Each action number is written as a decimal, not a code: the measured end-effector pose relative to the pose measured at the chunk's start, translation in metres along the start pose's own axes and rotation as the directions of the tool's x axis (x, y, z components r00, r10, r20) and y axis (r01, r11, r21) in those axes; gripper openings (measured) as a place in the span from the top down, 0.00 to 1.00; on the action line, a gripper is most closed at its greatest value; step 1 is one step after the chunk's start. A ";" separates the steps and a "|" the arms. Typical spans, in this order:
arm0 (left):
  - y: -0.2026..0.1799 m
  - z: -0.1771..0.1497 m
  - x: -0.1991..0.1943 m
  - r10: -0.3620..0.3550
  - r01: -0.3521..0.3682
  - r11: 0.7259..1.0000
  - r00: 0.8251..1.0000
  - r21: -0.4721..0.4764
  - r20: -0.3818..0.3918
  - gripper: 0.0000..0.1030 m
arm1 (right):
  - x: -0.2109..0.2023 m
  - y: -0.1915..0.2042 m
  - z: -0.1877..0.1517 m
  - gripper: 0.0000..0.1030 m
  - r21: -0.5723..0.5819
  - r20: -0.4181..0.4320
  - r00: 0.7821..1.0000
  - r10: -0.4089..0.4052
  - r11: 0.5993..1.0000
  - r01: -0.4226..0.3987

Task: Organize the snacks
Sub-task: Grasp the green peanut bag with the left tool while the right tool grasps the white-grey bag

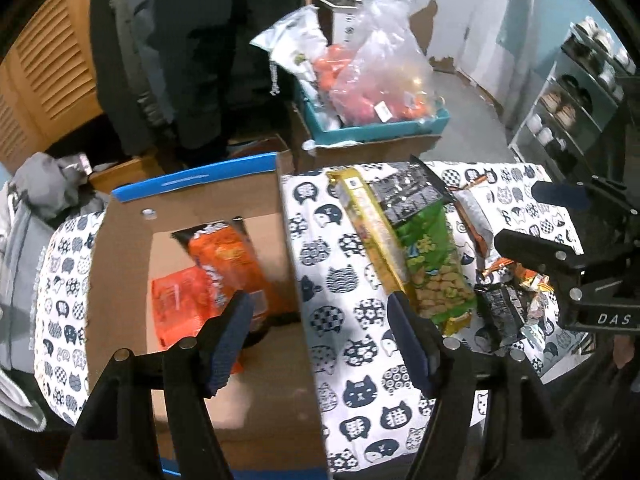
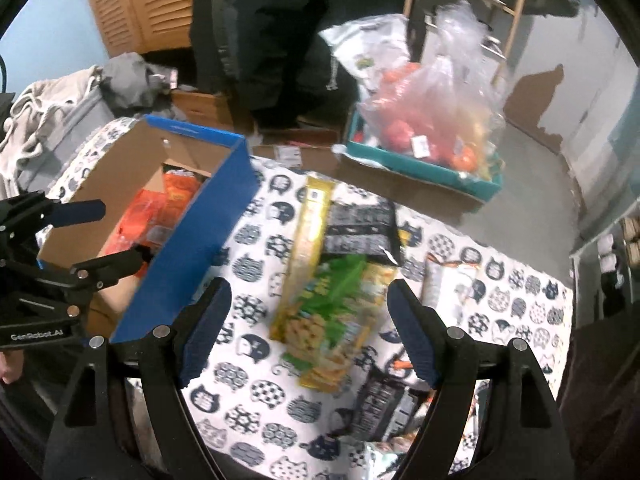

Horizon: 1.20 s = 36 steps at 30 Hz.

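A blue-sided cardboard box (image 1: 200,384) (image 2: 196,240) on the cat-print cloth holds orange snack bags (image 1: 232,268) (image 2: 160,208). My left gripper (image 1: 320,336) is open and empty above the box's right wall; it also shows at the left of the right wrist view (image 2: 108,236). My right gripper (image 2: 308,328) is open and empty above a green cracker bag (image 2: 332,312) (image 1: 432,264). It also shows at the right of the left wrist view (image 1: 532,216). A long yellow pack (image 1: 368,228) (image 2: 312,224) and a black bag (image 1: 408,196) (image 2: 360,228) lie beside the green bag.
Small wrapped snacks (image 1: 512,300) (image 2: 384,404) lie at the cloth's right side. A teal tray (image 1: 368,128) (image 2: 420,168) with plastic bags sits on cardboard boxes behind. A person in dark clothes (image 1: 192,40) stands at the back. A shelf rack (image 1: 576,92) is far right.
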State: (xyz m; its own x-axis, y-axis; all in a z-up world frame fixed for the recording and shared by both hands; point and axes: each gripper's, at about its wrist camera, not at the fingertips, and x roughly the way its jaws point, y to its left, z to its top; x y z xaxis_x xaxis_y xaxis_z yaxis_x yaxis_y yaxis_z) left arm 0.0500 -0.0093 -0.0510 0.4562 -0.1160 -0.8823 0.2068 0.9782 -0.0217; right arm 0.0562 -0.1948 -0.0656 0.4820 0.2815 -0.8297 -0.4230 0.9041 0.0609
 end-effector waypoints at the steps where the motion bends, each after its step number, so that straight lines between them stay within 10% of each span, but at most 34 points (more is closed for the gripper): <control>1: -0.004 0.000 0.001 -0.002 0.002 1.000 1.000 0.005 -0.002 0.30 | 0.000 -0.004 -0.002 0.23 0.005 -0.001 1.000 -0.004 1.000 0.004; 36: -0.086 0.038 0.114 -0.141 0.131 0.990 0.963 -0.061 -0.230 0.26 | 0.092 -0.133 -0.030 0.23 0.094 -0.282 0.958 -0.058 0.992 0.088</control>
State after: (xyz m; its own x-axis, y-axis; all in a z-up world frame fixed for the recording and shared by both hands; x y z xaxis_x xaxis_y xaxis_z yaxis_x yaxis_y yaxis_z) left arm 0.1166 -0.1136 -0.1318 0.2112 -0.2103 -0.9546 0.2117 0.9632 -0.1654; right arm 0.1334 -0.2984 -0.1667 0.2696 0.1262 -0.9547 -0.3055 0.9514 0.0395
